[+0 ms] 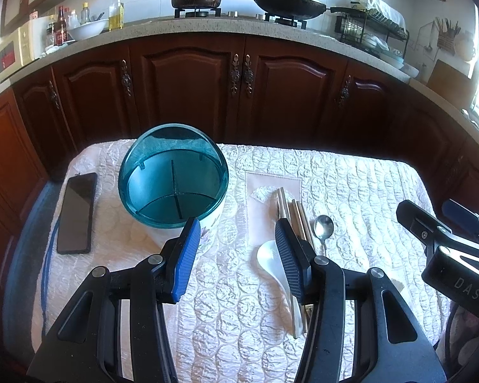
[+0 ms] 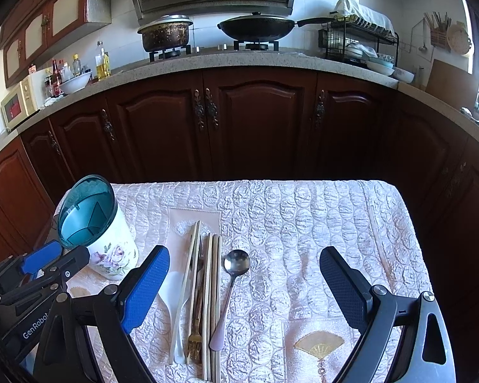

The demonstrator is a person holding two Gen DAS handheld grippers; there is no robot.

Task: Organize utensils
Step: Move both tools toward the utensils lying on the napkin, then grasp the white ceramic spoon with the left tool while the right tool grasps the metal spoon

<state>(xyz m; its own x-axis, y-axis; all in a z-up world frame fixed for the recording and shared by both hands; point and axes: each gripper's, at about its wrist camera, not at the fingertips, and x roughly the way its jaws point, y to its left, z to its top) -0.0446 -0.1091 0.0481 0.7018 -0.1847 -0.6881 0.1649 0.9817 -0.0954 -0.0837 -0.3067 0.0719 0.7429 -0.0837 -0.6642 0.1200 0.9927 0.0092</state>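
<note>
A white floral utensil holder (image 1: 172, 175) (image 2: 108, 249) with a teal divided top stands at the table's left. To its right lie the utensils: wooden chopsticks (image 2: 212, 287) (image 1: 298, 214), a metal spoon (image 2: 236, 263) (image 1: 323, 225), a white ladle-like spoon (image 1: 271, 261) (image 2: 172, 300) and a gold fork (image 2: 196, 335). My left gripper (image 1: 236, 252) hovers open just in front of the holder, nothing between its fingers. My right gripper (image 2: 244, 287) is open wide above the chopsticks and metal spoon, also holding nothing. Each gripper shows at the edge of the other's view.
A black phone (image 1: 76, 212) lies left of the holder. The table wears a quilted white cloth (image 2: 303, 223) with a fan emblem (image 2: 319, 348) near the front. Dark wood cabinets (image 2: 258, 121) and a counter with a pot (image 2: 166, 35) and wok (image 2: 255, 27) stand behind.
</note>
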